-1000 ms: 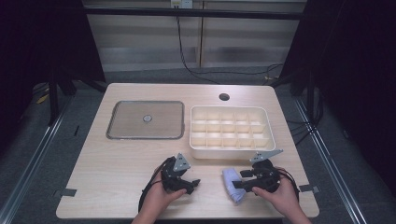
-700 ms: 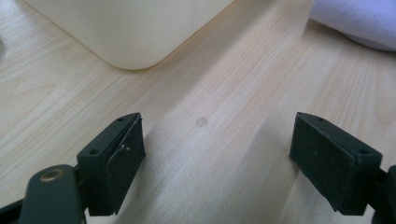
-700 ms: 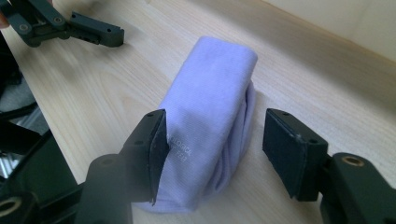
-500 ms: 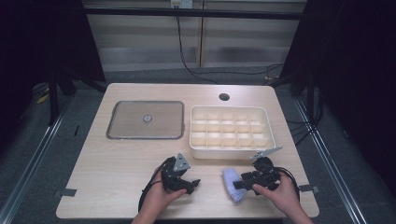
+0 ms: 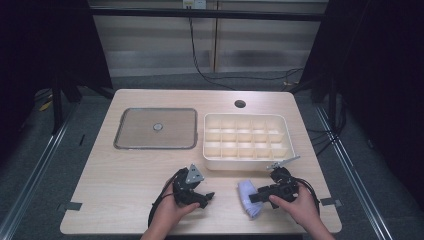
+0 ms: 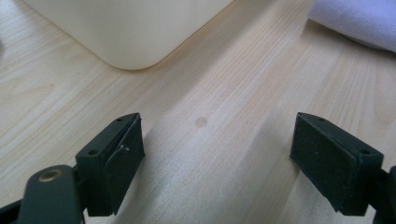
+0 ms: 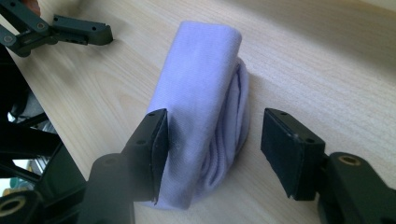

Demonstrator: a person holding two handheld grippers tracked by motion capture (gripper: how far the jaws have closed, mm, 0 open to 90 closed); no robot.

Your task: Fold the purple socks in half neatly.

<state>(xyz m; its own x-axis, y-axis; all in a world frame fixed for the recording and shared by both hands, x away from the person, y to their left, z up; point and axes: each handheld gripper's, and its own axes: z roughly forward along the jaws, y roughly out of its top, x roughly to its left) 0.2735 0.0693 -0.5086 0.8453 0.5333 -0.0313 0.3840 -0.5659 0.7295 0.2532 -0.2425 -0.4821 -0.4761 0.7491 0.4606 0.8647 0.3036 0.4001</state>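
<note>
Wood worktop, lower frame: right hand-held gripper straddles folded cloth, jaws not yet clamped; left hand-held gripper wide, empty. Next: close, lift toward divided tray.

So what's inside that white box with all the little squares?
The compartment tray looks empty in every square that shows. The near row's floors are partly hidden by its front wall.

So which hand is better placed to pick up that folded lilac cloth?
Right. The right gripper already straddles the folded cloth, jaws open; the left gripper has bare table between its jaws.
</note>
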